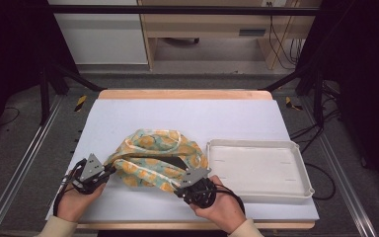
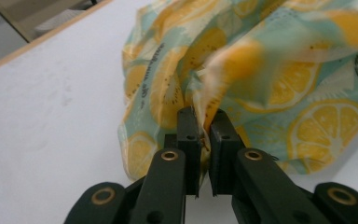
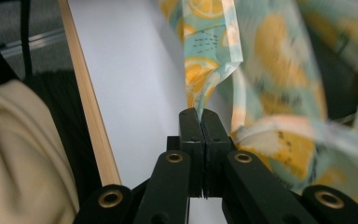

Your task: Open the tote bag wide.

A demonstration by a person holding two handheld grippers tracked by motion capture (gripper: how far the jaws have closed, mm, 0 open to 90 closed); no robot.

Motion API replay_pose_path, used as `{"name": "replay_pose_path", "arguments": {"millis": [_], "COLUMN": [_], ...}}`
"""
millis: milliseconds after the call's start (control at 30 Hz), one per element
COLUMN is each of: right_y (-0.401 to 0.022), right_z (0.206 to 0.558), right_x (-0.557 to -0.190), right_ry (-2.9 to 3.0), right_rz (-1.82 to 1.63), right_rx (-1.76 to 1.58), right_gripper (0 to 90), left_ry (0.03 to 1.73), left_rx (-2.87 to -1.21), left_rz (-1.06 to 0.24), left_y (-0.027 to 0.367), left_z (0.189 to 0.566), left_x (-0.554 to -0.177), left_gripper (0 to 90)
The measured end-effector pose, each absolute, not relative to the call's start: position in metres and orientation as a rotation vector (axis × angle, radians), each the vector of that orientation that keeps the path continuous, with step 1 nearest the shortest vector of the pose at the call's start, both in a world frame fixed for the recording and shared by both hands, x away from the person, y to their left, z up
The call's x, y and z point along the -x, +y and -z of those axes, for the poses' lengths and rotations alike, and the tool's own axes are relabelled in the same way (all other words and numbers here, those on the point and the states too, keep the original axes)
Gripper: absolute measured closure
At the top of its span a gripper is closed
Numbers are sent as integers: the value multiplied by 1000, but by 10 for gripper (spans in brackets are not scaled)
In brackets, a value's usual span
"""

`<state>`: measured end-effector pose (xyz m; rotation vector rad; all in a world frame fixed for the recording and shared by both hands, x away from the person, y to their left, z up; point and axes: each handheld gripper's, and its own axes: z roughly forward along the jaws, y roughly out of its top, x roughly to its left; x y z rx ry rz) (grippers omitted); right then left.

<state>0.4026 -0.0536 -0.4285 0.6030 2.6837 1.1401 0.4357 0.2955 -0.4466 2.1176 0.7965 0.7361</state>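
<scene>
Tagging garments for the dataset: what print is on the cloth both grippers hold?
Yellow-orange lemon slices on mint-green crumpled cloth; clearest in the left gripper view.

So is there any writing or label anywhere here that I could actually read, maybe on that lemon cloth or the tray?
Lemon-print cloth: dark script-like marks between the lemon slices, too blurred to read.
White tray: no writing to be seen.
Left gripper and right gripper, both pinching the cloth: no labels seen.
Yellow-and-black striped tape on the floor: a warning marking, no words.
</scene>
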Motion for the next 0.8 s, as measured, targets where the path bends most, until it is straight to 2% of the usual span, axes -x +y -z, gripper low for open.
{"name": "replay_pose_path", "arguments": {"millis": [200,267,333,400,567,700,800], "right_y": [-62,-63,-62,-61,-54,-52,-49], "right_z": [447,442,434,426,395,381,375], "right_x": [-408,-409,-408,-408,-406,-410,-421], "right_ry": [2689,2669,2637,2619,2579,2553,2533], "right_rz": [-1072,-1103,-1135,-1154,-1234,-1262,-1254], "right_rx": [-670,-668,-666,-663,-616,-614,-618], "right_gripper": [894,804,645,535,387,353,372], "left_ry": [823,818,805,794,790,766,762], "left_rx": [-2049,-2052,-2053,-2049,-2067,-2083,-2066], "left_rz": [-751,-742,-738,-743,-736,-747,-736], "left_y": [303,303,302,301,301,302,301], "left_z": [444,444,444,443,445,445,444], "left_x": [-435,-434,-432,-430,-430,-430,-428], "left_gripper": [849,849,848,847,844,844,844]}}
